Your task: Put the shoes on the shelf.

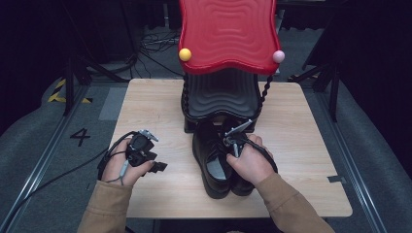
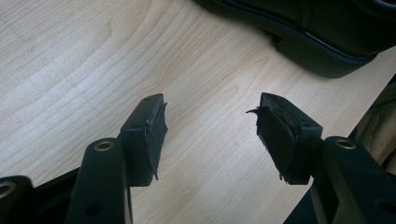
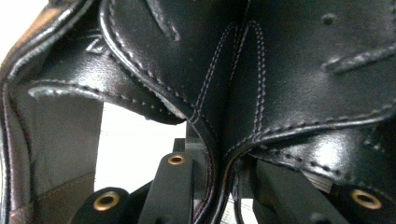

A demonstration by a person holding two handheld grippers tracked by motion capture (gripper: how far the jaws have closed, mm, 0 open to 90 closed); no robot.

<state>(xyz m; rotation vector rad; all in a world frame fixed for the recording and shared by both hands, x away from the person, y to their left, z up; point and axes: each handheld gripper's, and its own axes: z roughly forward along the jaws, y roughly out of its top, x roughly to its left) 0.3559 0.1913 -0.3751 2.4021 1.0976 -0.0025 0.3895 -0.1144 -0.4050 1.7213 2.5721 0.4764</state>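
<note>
Two black leather shoes (image 1: 211, 160) stand side by side at the middle of the wooden table (image 1: 301, 145), toes toward the rack. My right gripper (image 1: 236, 141) reaches down between them from above. In the right gripper view its jaws (image 3: 219, 186) are shut on the two inner collar walls, the left shoe's (image 3: 154, 56) and the right shoe's (image 3: 317, 79), pressed together. My left gripper (image 1: 159, 162) rests low over the table to the left of the shoes. Its jaws (image 2: 210, 116) stand open with only bare wood between them, and a shoe's heel (image 2: 317, 28) lies beyond.
A two-tier rack stands at the table's back middle: a red wavy top shelf (image 1: 228, 34) with a yellow ball (image 1: 184, 54) and a pink ball (image 1: 278, 56) at its corners, over a black lower shelf (image 1: 221, 94). The shoes' toes touch its base. Cables lie on the floor behind.
</note>
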